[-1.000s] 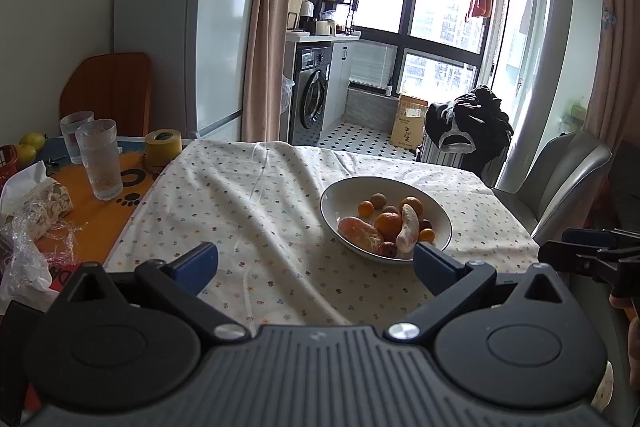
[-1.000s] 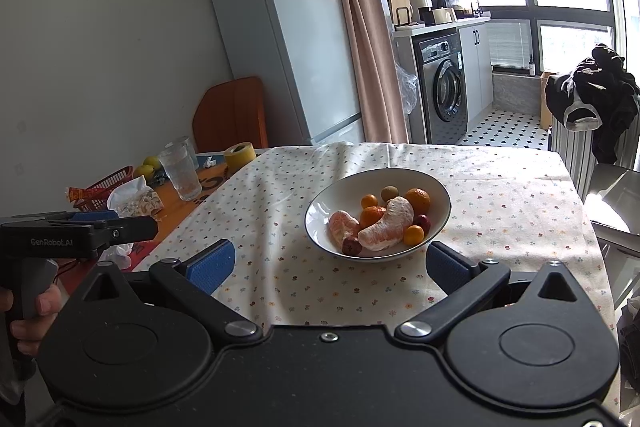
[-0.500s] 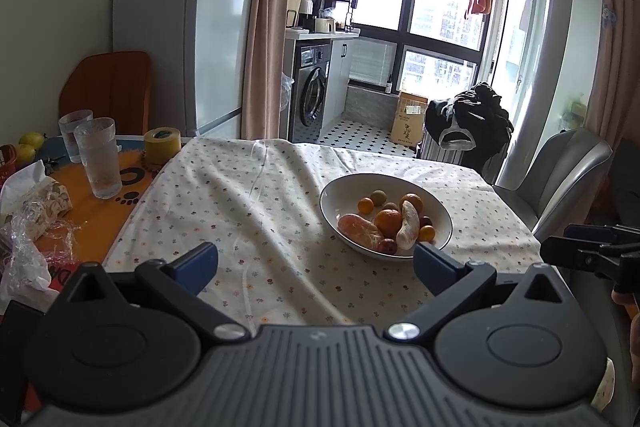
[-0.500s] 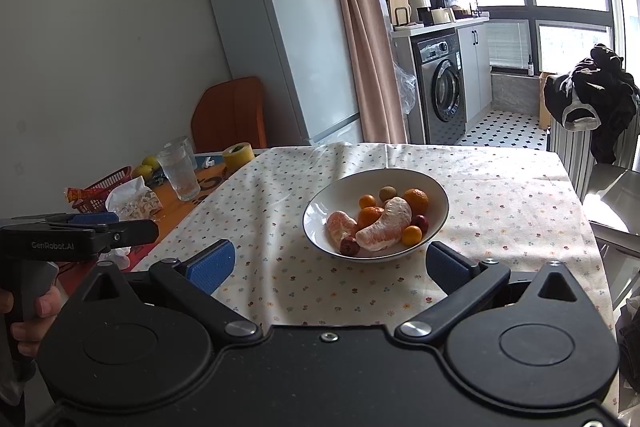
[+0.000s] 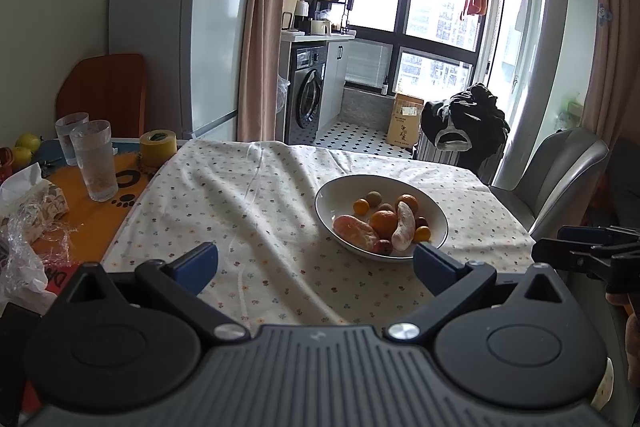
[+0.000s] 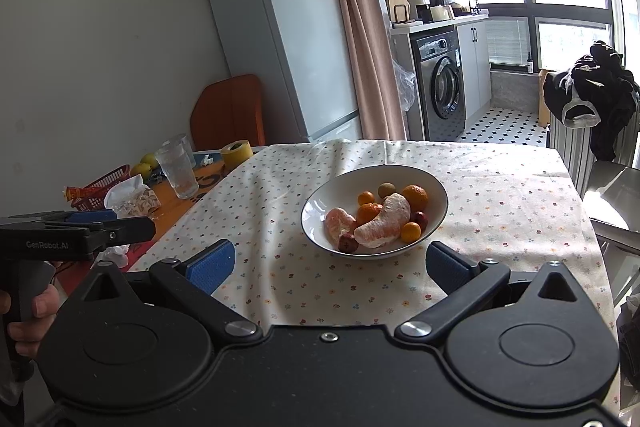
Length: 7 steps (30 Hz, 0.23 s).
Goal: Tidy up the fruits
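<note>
Fruit bowl ahead of my tongs
Both left tongs (image 5: 316, 263) and right tongs (image 6: 330, 263) gape wide, empty; bowl (image 6: 320, 203) of fruit (image 6: 382, 223) sits on the counter (image 6: 500, 211) just beyond.

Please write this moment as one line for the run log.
stage: approach | left gripper: open, empty | right gripper: open, empty | white bowl: on tablecloth, holds fruit | contact: none

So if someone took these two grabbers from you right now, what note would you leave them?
Left gripper: open, empty, held short of the bowl.
Right gripper: open, empty, also short of it.
All the fruit, the pomelo segment, the oranges and the small pieces, sits in the white bowl on the dotted tablecloth.
Done: nothing visible.
Left: probably all the sorting.
</note>
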{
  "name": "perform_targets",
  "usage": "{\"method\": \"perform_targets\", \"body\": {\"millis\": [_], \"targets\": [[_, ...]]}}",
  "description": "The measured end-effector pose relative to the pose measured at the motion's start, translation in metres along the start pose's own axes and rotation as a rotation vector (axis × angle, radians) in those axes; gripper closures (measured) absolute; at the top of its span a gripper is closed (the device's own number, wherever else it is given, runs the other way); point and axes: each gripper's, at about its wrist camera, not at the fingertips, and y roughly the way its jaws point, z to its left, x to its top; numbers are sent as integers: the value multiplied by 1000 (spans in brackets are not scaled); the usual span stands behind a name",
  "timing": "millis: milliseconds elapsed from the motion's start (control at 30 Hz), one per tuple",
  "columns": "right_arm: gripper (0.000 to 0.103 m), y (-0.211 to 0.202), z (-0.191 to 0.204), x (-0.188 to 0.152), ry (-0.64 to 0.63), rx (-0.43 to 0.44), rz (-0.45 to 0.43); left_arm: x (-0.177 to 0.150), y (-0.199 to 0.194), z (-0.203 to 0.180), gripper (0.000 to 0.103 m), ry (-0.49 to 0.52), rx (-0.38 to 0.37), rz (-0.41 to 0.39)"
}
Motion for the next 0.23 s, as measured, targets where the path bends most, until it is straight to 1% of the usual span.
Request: {"method": "perform_targets", "body": {"millis": [233], "targets": [[0,1,0,0,1,1,2,1,-2,-1,0,2,-4,-9]]}}
